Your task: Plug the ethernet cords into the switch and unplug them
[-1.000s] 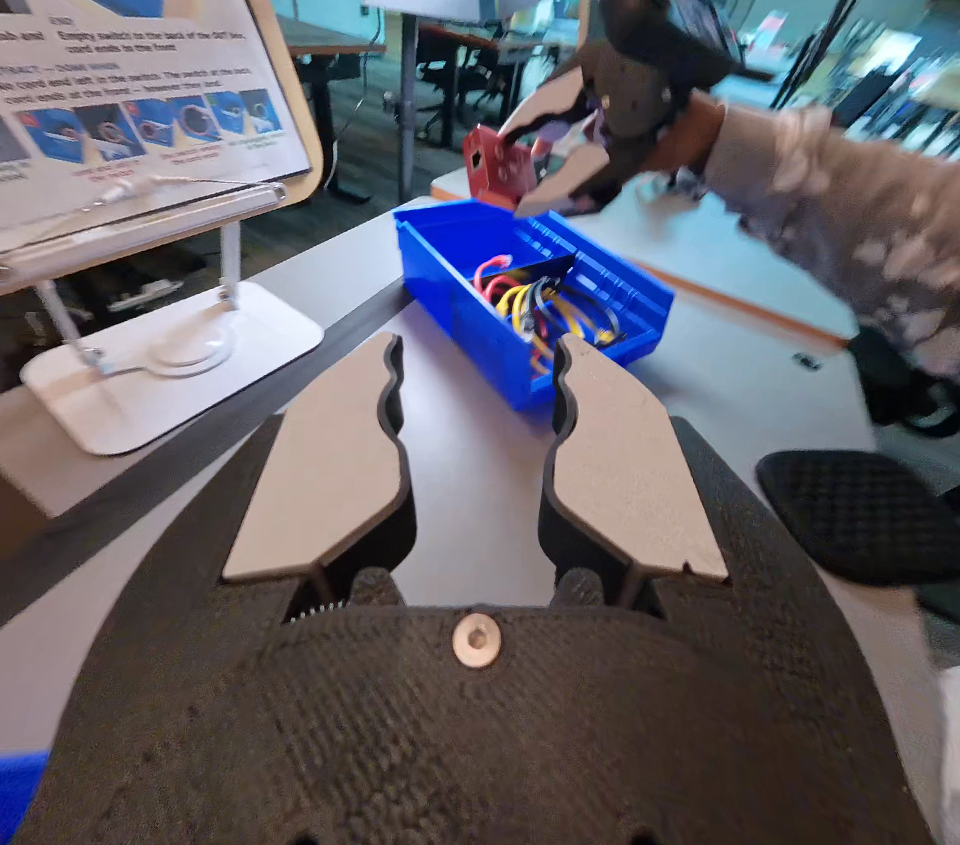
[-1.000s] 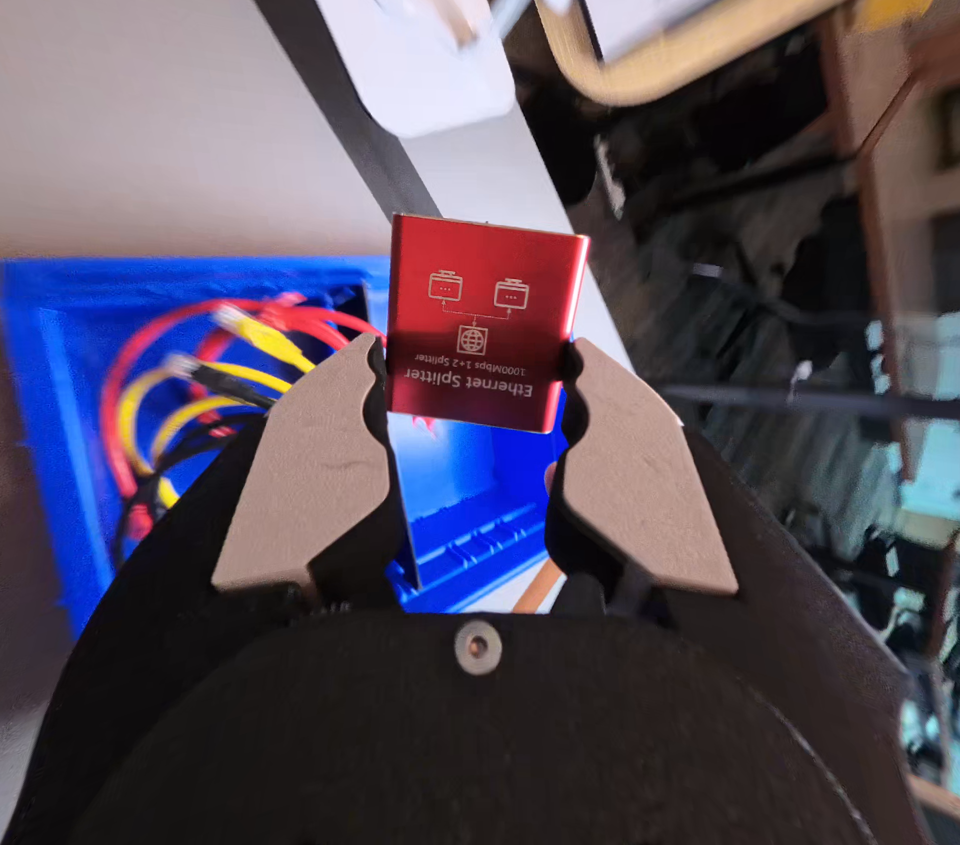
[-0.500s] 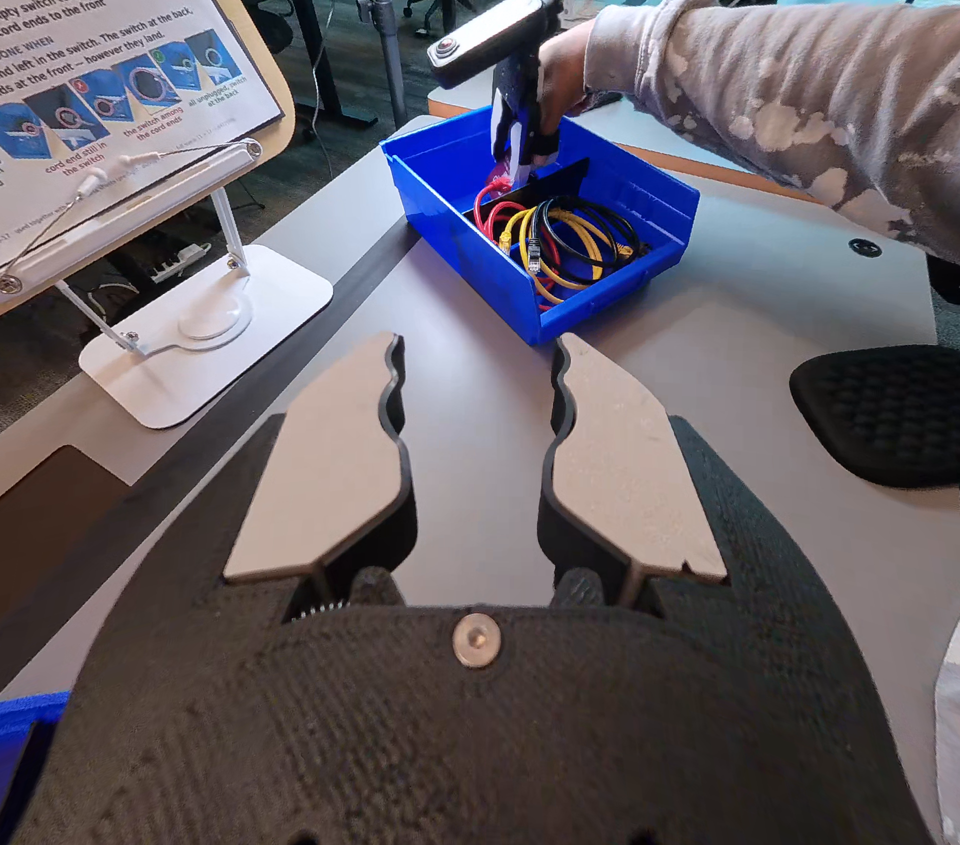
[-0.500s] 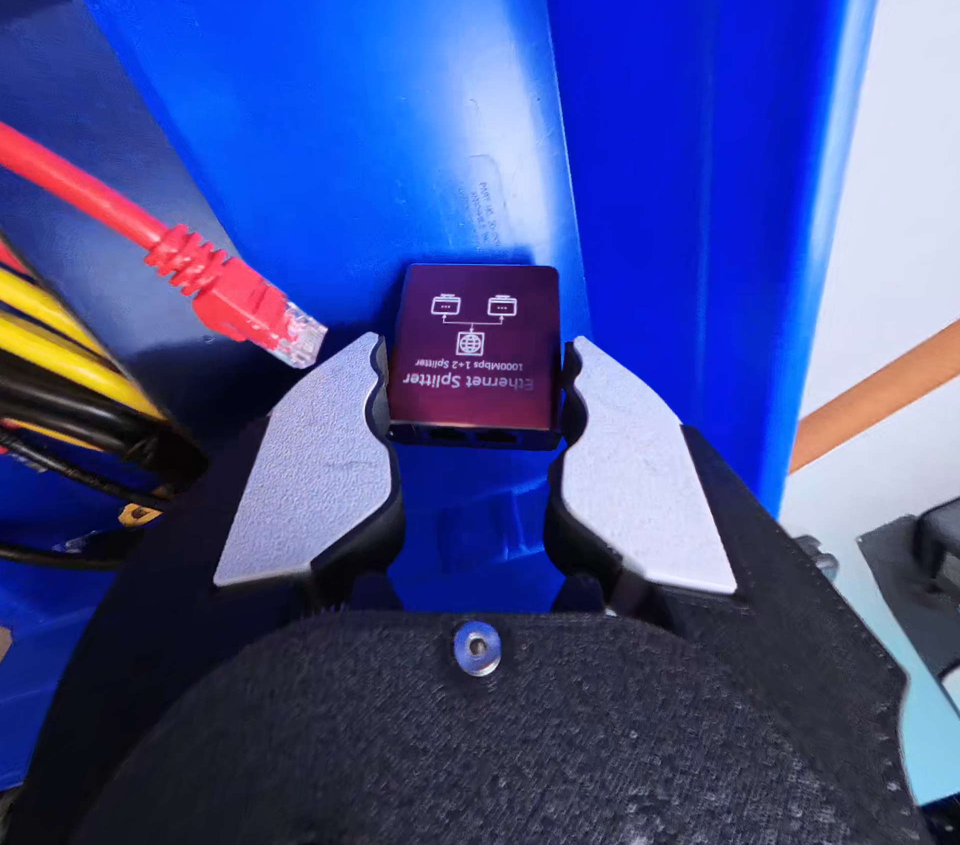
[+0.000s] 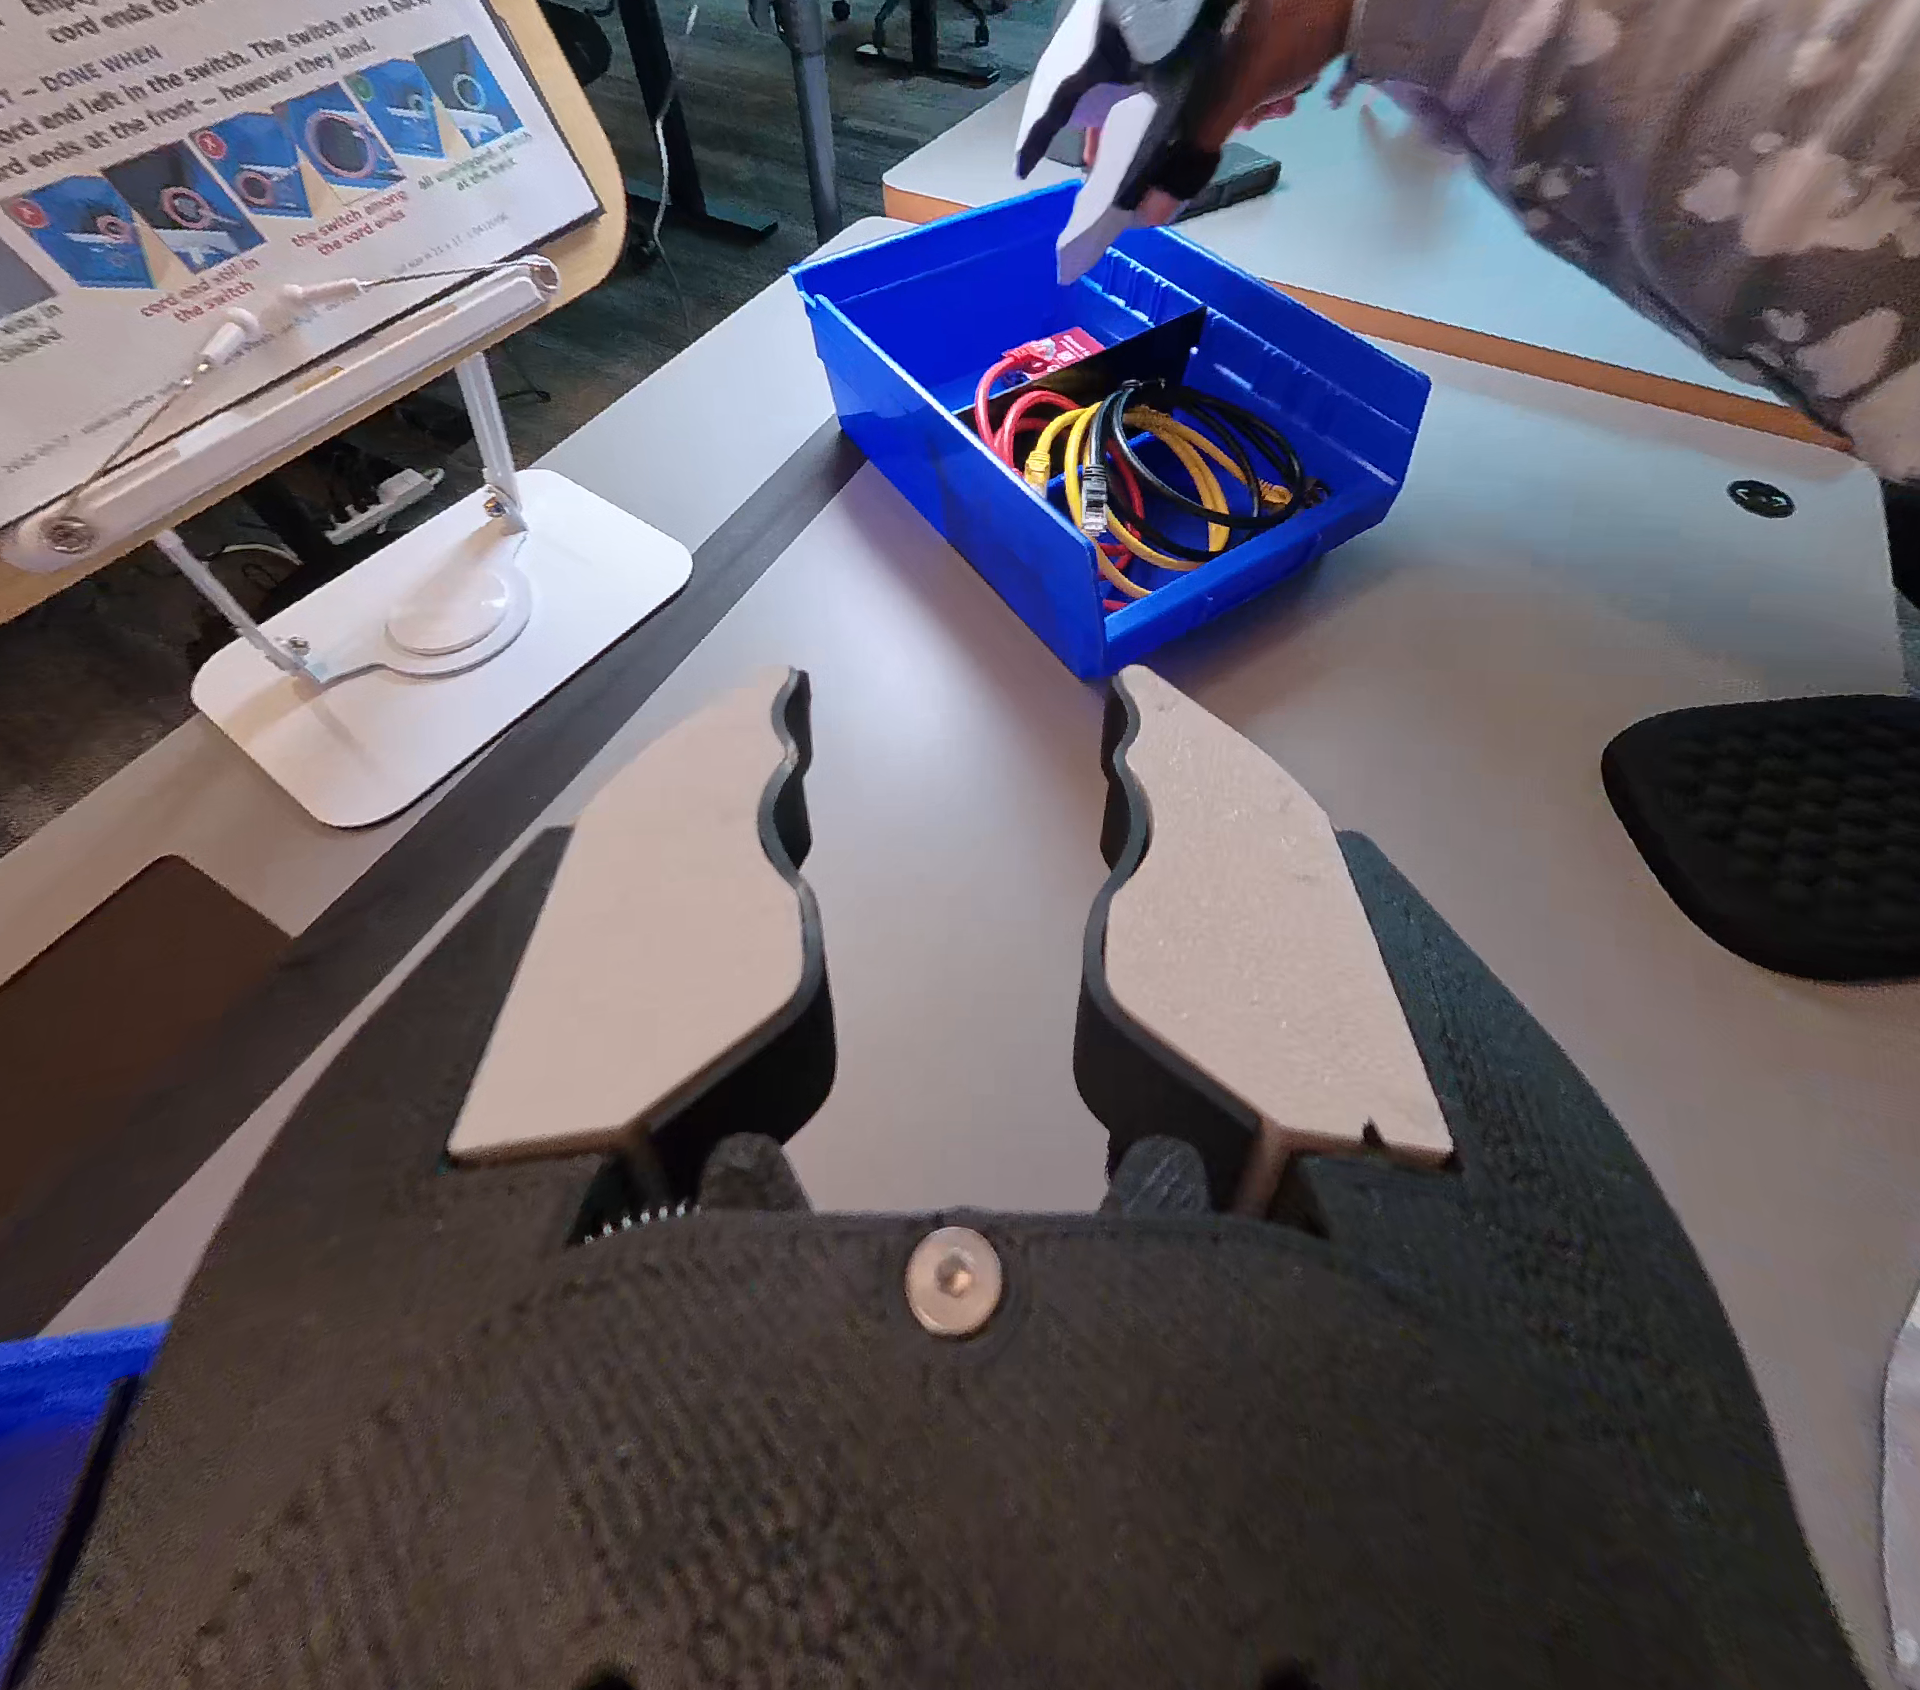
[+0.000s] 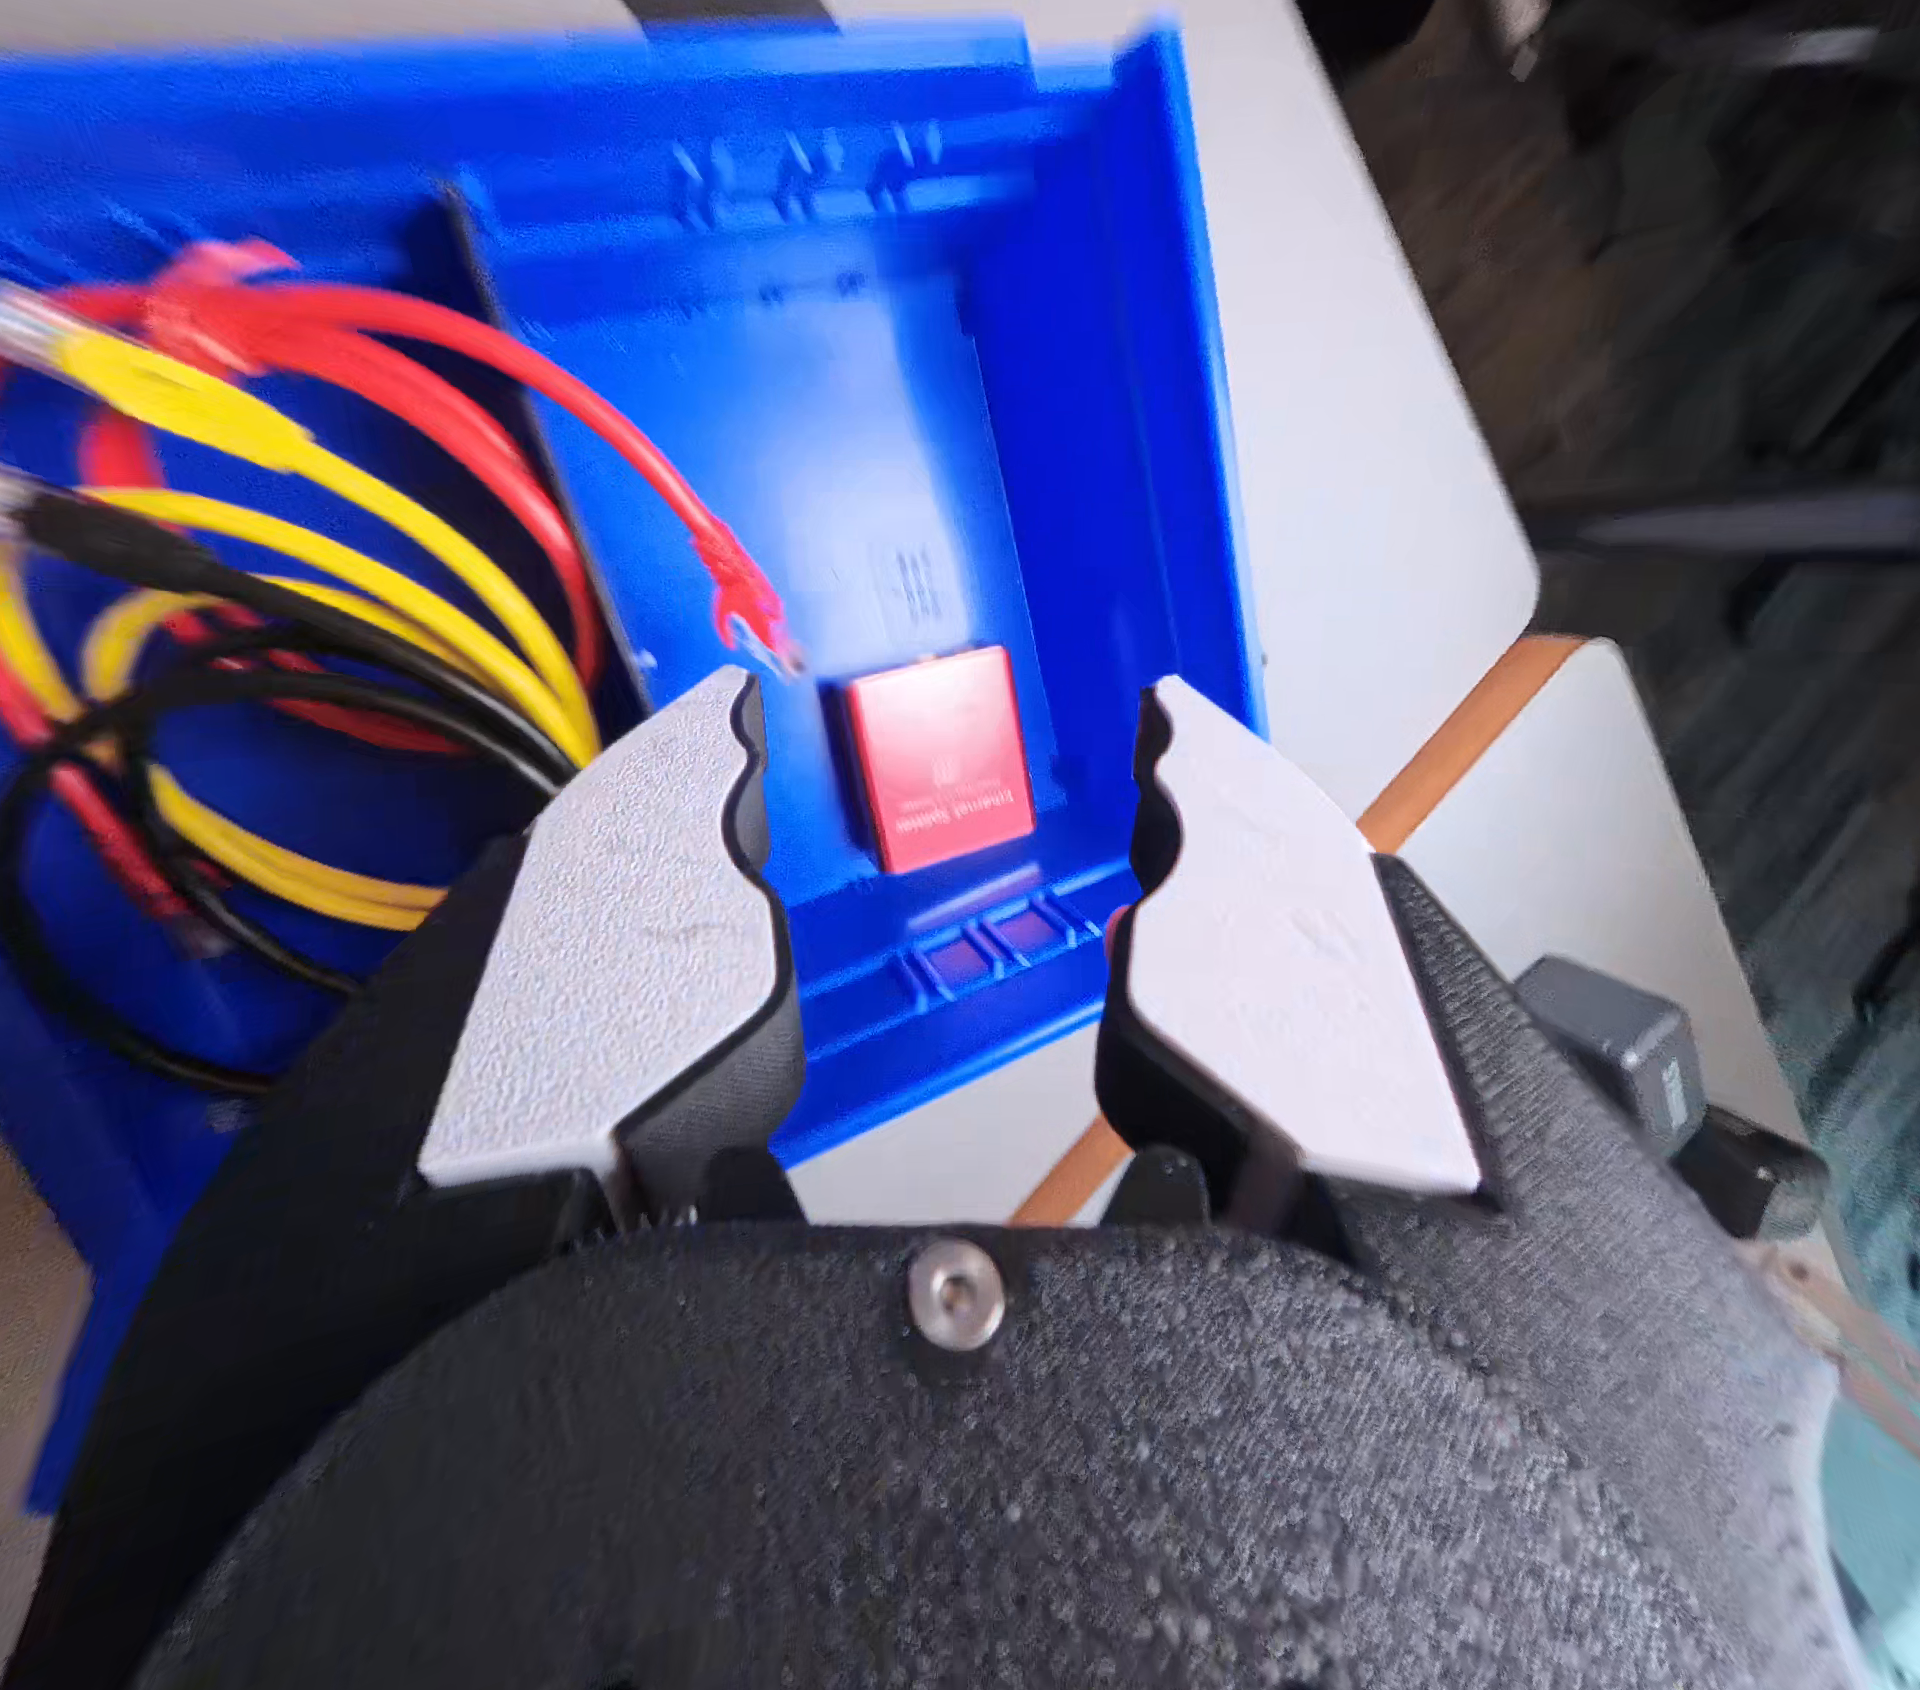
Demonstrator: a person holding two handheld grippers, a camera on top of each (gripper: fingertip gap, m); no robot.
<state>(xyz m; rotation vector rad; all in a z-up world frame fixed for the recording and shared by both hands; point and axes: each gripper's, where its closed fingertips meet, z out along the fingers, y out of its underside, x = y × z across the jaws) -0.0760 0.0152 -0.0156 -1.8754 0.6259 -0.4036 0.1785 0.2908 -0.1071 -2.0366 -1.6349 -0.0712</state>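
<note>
red switch [image 6: 938, 757] now loose in blue bin [image 6: 1195, 352], right hand-held gripper [image 6: 945, 710] apart above, left hand-held gripper [image 5: 951, 710] apart as before

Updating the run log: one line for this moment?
left tongs open, idle | right tongs open above bin | switch in back compartment | cords in front

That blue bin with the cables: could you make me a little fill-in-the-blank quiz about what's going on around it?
1. The red switch lies in the bin's ____ compartment, behind the black divider.
2. The right hand-held gripper hangs above the blue bin with its jaws ____.
3. The coiled cords are red, black and ____.
4. The left hand-held gripper holds ____.

Missing words: back; open; yellow; nothing
</note>
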